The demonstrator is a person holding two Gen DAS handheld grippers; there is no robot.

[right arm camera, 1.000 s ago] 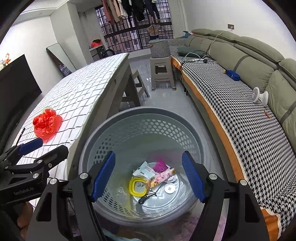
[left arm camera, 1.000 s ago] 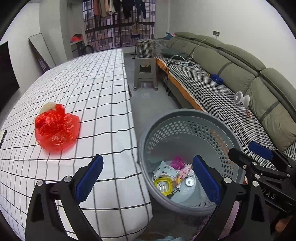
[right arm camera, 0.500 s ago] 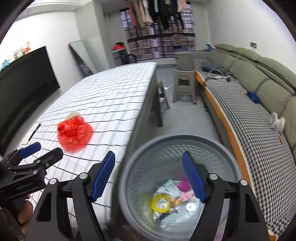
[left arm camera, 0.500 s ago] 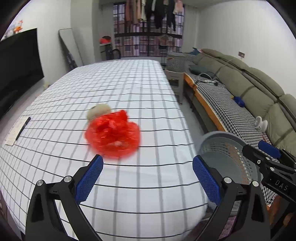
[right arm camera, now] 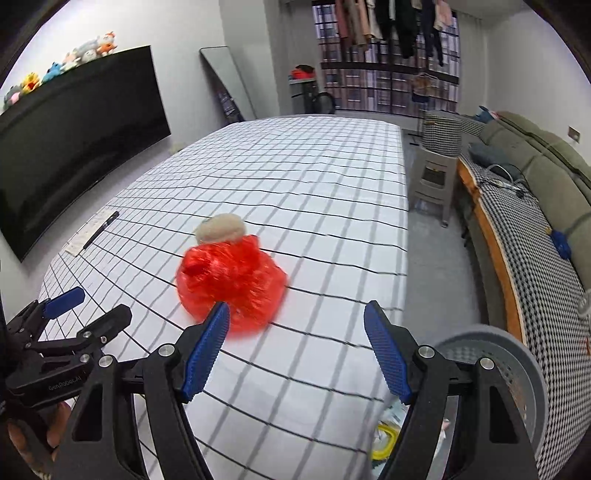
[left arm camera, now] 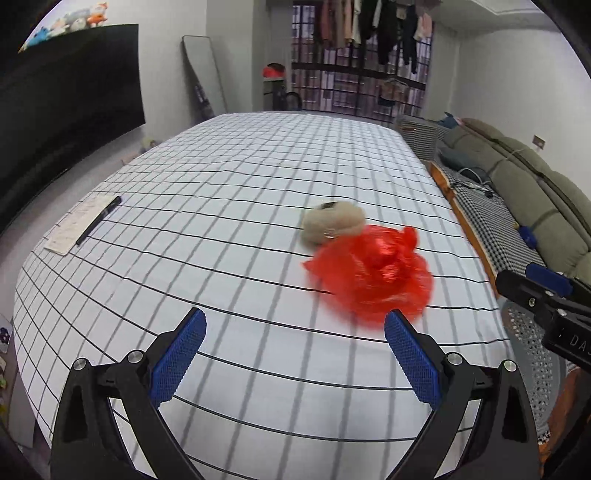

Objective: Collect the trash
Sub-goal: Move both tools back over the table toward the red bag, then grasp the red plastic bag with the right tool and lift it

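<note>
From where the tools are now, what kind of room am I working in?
Most likely a home living room: a long green sofa along one wall, a big dark TV screen opposite, and laundry hanging at the barred window beyond the checked-cloth table.

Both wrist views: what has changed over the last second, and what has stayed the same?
Both views have swung from the grey basket towards the checked table; the basket now sits at the frame edge. The left gripper and right gripper took hold of nothing. Unchanged: both remain open and empty, and the red bag and beige lump lie untouched.
</note>
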